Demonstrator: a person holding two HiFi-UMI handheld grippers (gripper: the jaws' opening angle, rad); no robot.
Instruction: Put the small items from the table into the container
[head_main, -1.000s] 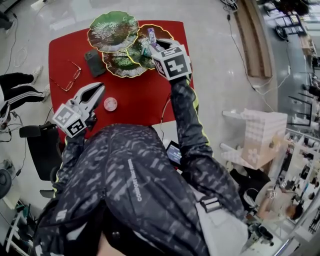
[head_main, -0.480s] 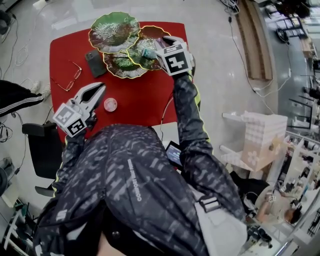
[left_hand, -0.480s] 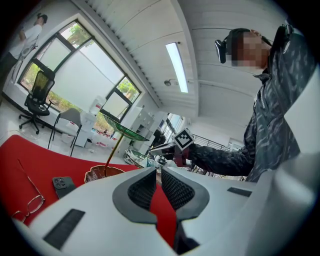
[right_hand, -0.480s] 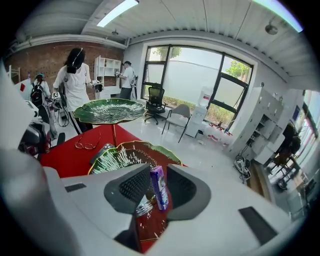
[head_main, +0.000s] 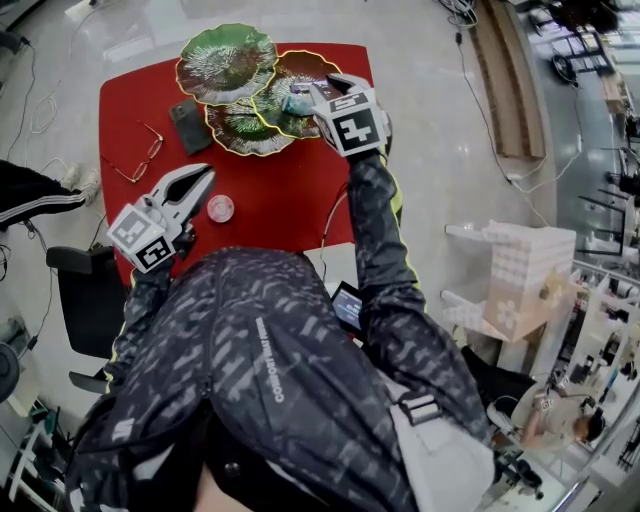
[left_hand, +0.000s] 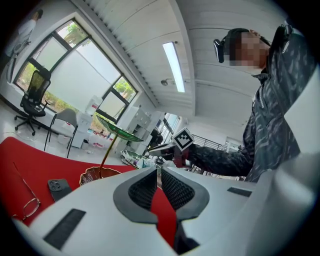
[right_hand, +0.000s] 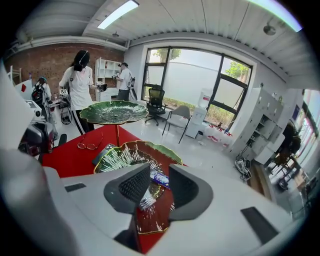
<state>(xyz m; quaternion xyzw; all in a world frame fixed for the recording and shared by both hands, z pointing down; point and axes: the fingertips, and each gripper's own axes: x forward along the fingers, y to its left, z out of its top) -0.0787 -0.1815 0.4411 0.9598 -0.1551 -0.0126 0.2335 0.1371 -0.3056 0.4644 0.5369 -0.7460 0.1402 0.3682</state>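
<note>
Nudged slightly since before, the right hand-held gripper (right_hand: 159, 171) is held unclenched over the brown leaf dish (right_hand: 155, 151) where the purple packet (right_hand: 161, 179) is laid, judged light, crinkly, best pinched widthwise.

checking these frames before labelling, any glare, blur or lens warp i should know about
Head view: sharp and evenly lit, with a soft sheen on the floor past the table. Left gripper view: strong fisheye bend, dark corners, windows washed out. Right gripper view: same bend and dark rim, the ceiling lamp glares, and the tray is crisp.
</note>
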